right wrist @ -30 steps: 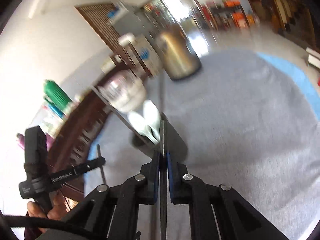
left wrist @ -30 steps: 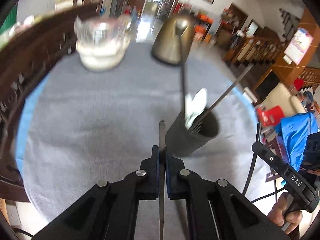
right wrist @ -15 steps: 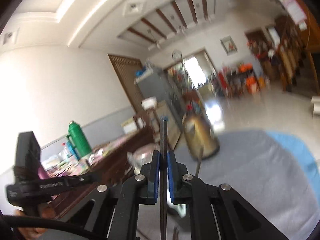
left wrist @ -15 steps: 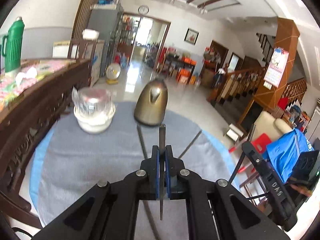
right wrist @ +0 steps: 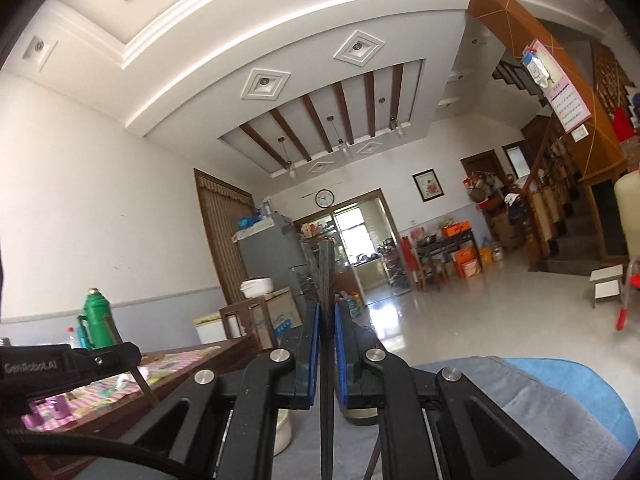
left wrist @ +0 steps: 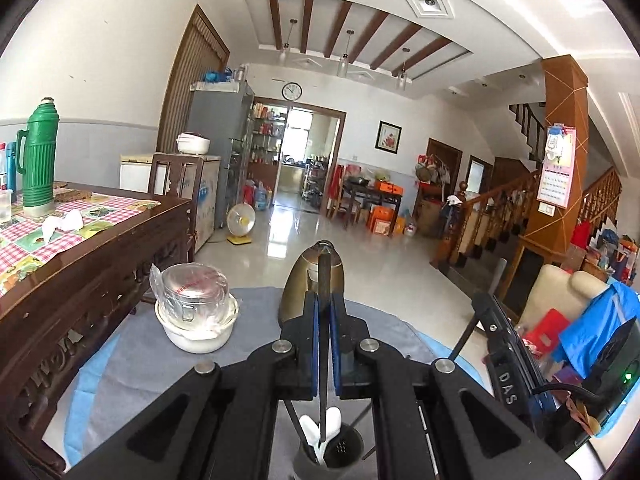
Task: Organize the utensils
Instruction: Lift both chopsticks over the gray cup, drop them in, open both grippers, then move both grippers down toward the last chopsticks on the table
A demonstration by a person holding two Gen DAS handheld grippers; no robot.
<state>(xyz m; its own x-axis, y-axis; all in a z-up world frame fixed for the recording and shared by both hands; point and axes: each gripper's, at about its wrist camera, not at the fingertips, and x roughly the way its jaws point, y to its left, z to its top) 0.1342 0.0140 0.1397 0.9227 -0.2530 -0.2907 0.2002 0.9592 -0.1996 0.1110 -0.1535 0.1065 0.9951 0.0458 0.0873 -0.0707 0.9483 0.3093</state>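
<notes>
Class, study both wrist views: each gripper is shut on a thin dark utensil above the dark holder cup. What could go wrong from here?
1. The left gripper holds its dark utensil by a thin edge; it could pivot or slip.
2. The holder cup already holds white spoons, so another utensil may jam or tip it.
3. The right gripper faces the room, its utensil aimed away from the cup.

The left wrist view looks along its gripper, a little downward, over the near grey table cloth into the room. The right wrist view looks level along its gripper, with more ceiling. The 2 views share the wall clock, the doorway and the green thermos.
</notes>
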